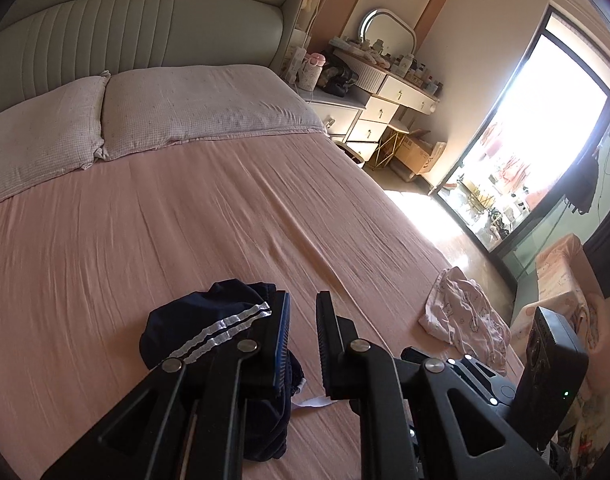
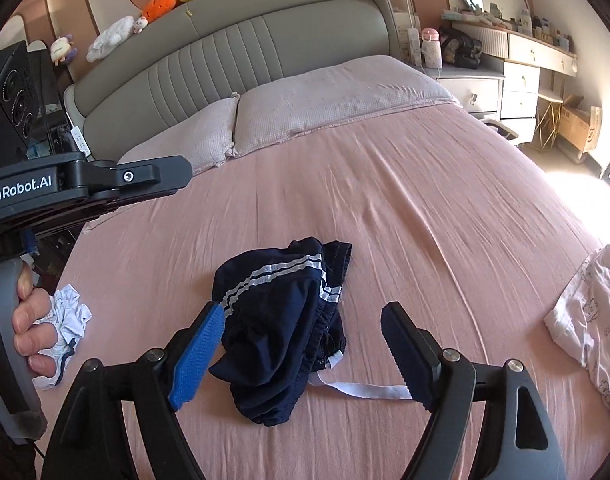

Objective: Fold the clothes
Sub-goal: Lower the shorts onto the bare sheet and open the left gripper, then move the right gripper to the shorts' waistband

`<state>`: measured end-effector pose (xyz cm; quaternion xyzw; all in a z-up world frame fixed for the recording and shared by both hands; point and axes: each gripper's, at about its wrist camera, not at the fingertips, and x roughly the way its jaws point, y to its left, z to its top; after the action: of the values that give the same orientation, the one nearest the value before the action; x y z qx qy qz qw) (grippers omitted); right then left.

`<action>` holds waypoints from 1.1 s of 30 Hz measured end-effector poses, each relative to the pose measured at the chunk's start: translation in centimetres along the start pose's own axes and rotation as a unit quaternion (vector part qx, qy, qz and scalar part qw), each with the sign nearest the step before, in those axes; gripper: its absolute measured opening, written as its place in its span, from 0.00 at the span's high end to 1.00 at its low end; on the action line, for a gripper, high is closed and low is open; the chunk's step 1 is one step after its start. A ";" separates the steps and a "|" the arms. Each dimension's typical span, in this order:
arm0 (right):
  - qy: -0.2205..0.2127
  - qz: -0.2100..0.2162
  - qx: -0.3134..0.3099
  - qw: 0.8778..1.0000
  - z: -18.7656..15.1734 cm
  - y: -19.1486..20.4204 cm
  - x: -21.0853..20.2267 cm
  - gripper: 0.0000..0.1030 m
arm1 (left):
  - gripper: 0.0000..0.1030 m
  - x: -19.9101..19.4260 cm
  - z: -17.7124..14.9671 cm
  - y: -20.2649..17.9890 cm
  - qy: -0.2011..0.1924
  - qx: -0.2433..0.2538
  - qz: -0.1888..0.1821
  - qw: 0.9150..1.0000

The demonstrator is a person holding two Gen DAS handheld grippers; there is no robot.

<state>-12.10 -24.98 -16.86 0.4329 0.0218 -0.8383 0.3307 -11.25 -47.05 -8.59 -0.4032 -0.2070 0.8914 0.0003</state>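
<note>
Both claws are matte black frames with triangular cut-outs and round silver pivot screws. The right claw has one ridged blue pad and one black; the left claw carries white "GenRobot.AI" lettering and a grey handle.

Navy shorts with two white side stripes lie crumpled in a loose heap on the pink sheet; waistband bunched, a white drawstring trailing flat to the right — a pale printed garment lies rumpled at the bed's right edge; a small white garment sits crumpled at the left edge.
</note>
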 end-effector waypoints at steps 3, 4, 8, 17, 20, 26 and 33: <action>0.010 -0.008 0.005 1.000 -0.5 -0.7 0.9 0.22 | 0.85 1.9 -1.3 2.8 0.040 -0.085 -0.055 0.994; 0.012 -0.012 0.005 1.000 -0.6 -0.8 1.1 0.22 | 0.82 2.4 -1.7 3.9 0.048 -0.124 -0.085 0.988; 0.019 -0.011 0.004 1.000 -0.8 -1.2 1.7 0.22 | 0.18 4.0 -3.3 6.9 0.059 -0.227 -0.127 0.964; 0.032 -0.014 0.002 0.999 -0.3 -1.6 2.5 0.21 | 0.16 4.7 -6.1 11.8 0.056 -0.309 -0.087 0.945; 0.036 -0.008 0.002 0.999 -0.7 -1.7 3.2 0.21 | 0.16 4.7 -7.0 13.2 0.055 -0.327 -0.079 0.940; 0.051 -0.012 0.004 0.999 -1.3 -2.0 4.5 0.21 | 0.16 5.2 -8.1 14.2 0.079 -0.321 -0.039 0.943; 0.081 0.015 0.029 0.996 -1.8 -3.4 6.5 0.21 | 0.16 6.0 -8.6 12.1 0.117 -0.205 0.059 0.970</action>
<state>-15.41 -25.23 -23.67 0.5089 0.0172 -0.7958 0.3278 -7.08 -53.91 -22.40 -0.5081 -0.3594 0.7749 -0.1108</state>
